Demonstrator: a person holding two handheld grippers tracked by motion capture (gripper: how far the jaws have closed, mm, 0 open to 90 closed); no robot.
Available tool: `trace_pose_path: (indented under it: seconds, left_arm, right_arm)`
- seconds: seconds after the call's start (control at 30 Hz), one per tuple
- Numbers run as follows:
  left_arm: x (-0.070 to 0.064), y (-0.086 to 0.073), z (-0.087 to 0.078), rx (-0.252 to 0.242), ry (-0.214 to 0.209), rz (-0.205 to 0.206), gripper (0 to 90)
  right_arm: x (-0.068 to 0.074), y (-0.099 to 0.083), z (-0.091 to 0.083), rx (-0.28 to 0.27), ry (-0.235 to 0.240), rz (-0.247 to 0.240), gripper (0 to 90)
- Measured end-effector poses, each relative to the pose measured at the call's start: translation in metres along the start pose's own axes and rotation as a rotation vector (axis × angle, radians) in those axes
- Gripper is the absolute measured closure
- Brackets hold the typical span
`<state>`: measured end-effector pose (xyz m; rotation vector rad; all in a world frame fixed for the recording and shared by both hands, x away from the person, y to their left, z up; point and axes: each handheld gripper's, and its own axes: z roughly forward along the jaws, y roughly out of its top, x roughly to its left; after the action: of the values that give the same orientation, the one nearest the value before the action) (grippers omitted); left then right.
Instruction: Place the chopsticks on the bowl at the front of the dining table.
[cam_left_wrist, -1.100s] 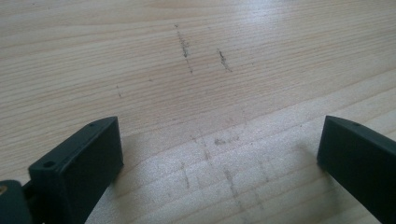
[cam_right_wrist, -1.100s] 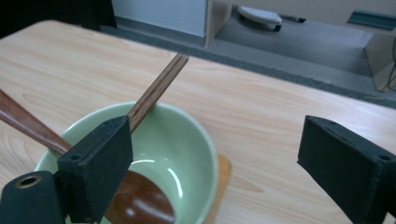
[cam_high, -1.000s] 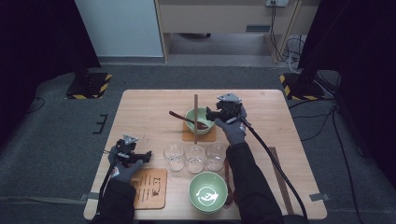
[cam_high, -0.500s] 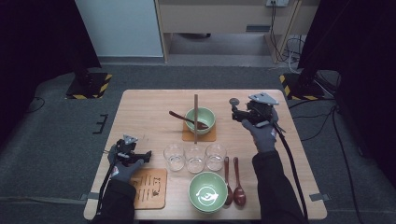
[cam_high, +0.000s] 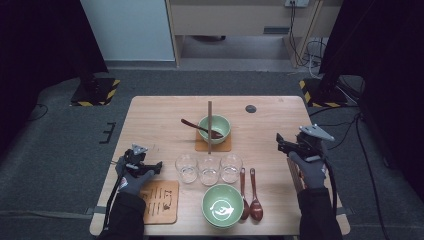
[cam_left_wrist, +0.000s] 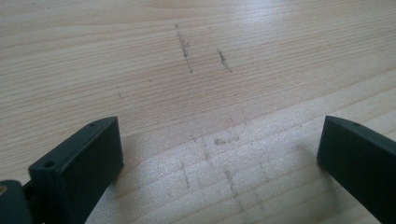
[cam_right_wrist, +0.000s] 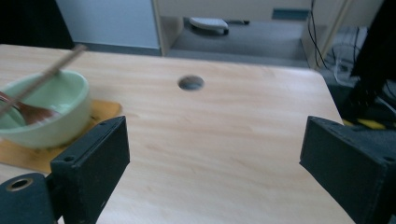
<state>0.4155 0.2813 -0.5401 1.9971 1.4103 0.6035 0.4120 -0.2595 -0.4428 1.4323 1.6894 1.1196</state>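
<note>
**Table setting: right tongs clear of the far bowl, next pick pending**

The right tongs (cam_high: 281, 143) hovered over bare wood near the right edge of the pale pine worktop (cam_high: 160, 120), jaws spread wide and holding nothing. The left tongs (cam_high: 156, 166) sat low at the near-left, likewise spread and empty, beside the small wooden coaster with dark markings (cam_high: 159, 201).

The nearest work item, the pale green glazed ceramic bowl (cam_high: 216, 127), stood on an orange-brown square mat (cam_high: 201, 146) at the worktop's centre. A dark red-brown wooden spoon (cam_high: 200, 128) lay in it, handle out to the left, and a thin, straight wooden stick (cam_high: 210, 125) leaned on its rim.

Judged procedure for the next pick:
1. Approach the 2 dark wooden spoons (cam_high: 249, 190) from above; they lay parallel and close together, so jaws should straddle 1 handle only.
2. Keep clear of the 3 clear drinking glasses (cam_high: 209, 168); they were smooth, light and probably easy to tip.
3. Avoid the second green bowl with a white motif (cam_high: 222, 206), just beside the spoons.

In the right gripper view, the glossy bowl (cam_right_wrist: 44, 114) appeared rounded and thick-walled; the worktop showed fine straight grain and a grey round insert (cam_right_wrist: 191, 82).
</note>
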Motion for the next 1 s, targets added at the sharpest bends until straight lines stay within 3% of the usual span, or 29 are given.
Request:
trace_pose_path:
  seconds: [0.1, 0.37, 0.47, 0.63, 0.8, 1.0]
  left_arm:
    - [0.000, 0.000, 0.000, -0.002, 0.000, 0.001, 0.0]
    - [0.001, -0.001, -0.002, -0.027, 0.006, -0.006, 8.3]
    - [0.002, -0.001, -0.003, -0.034, 0.009, -0.004, 12.4]
    - [0.002, 0.000, -0.006, -0.043, 0.019, -0.011, 21.4]
    - [0.002, 0.003, -0.015, -0.104, 0.003, -0.030, 25.8]
    - [-0.005, 0.006, -0.027, -0.172, -0.018, -0.016, 30.7]
  right_arm:
    - [-0.017, -0.020, 0.000, 0.024, -0.017, 0.039, 10.1]
    - [-0.048, -0.057, 0.001, 0.081, -0.091, 0.068, 18.2]
    - [-0.053, -0.063, 0.003, 0.086, -0.117, 0.059, 22.2]
    - [-0.055, -0.075, 0.010, 0.138, -0.140, 0.034, 29.7]
    - [-0.060, -0.082, 0.009, 0.160, -0.159, 0.030, 35.4]
    - [-0.063, -0.091, 0.014, 0.196, -0.173, 0.014, 37.5]
